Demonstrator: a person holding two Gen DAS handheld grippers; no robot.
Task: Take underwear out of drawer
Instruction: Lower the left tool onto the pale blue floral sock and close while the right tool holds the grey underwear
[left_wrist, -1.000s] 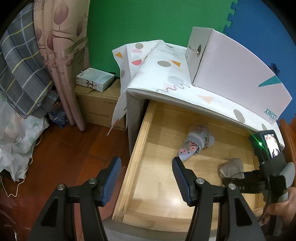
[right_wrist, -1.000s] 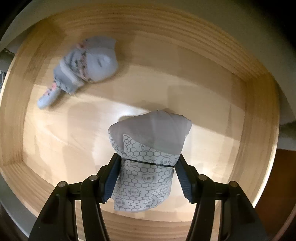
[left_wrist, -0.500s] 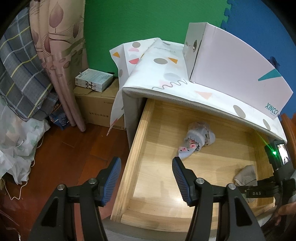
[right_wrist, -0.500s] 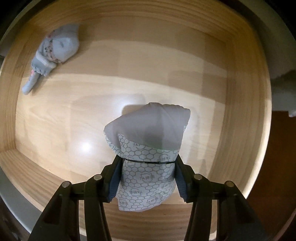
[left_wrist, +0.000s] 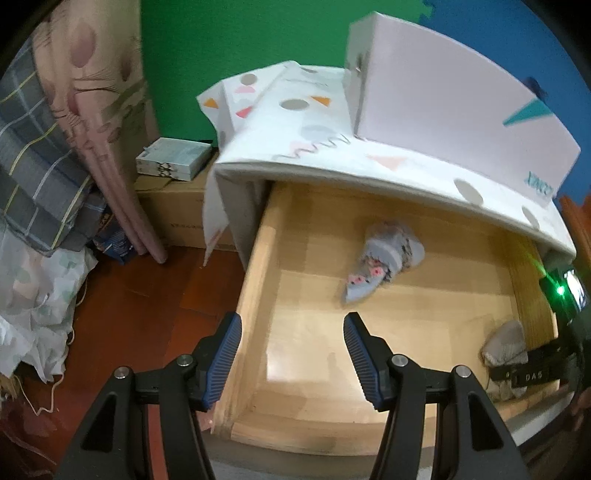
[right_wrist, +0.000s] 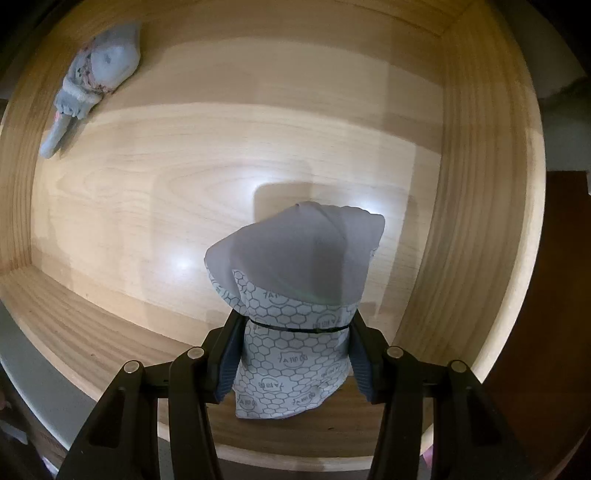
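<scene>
The wooden drawer (left_wrist: 258, 280) stands pulled open. In the right wrist view my right gripper (right_wrist: 293, 354) is shut on a rolled grey underwear with a hexagon print (right_wrist: 295, 295), near the drawer's front right corner. Both pads press its sides. The same roll (left_wrist: 506, 347) shows at the right in the left wrist view, with the right gripper (left_wrist: 524, 376) on it. A second bundle, grey-blue with a floral band (left_wrist: 384, 258) (right_wrist: 92, 77), lies on the drawer floor further back. My left gripper (left_wrist: 291, 358) hangs open over the drawer's front left rim, holding nothing.
A patterned white cloth (left_wrist: 295, 147) covers the cabinet top, with a white box (left_wrist: 461, 110) on it. To the left are a cardboard box (left_wrist: 173, 210) with a small pack (left_wrist: 170, 158) on top, a curtain (left_wrist: 103, 122) and bedding on the red-brown floor (left_wrist: 122, 317).
The right gripper closed tighter on the hexagon-print roll and carried it toward the drawer's front right corner. The left gripper stayed open in about the same place, rolling slightly.
</scene>
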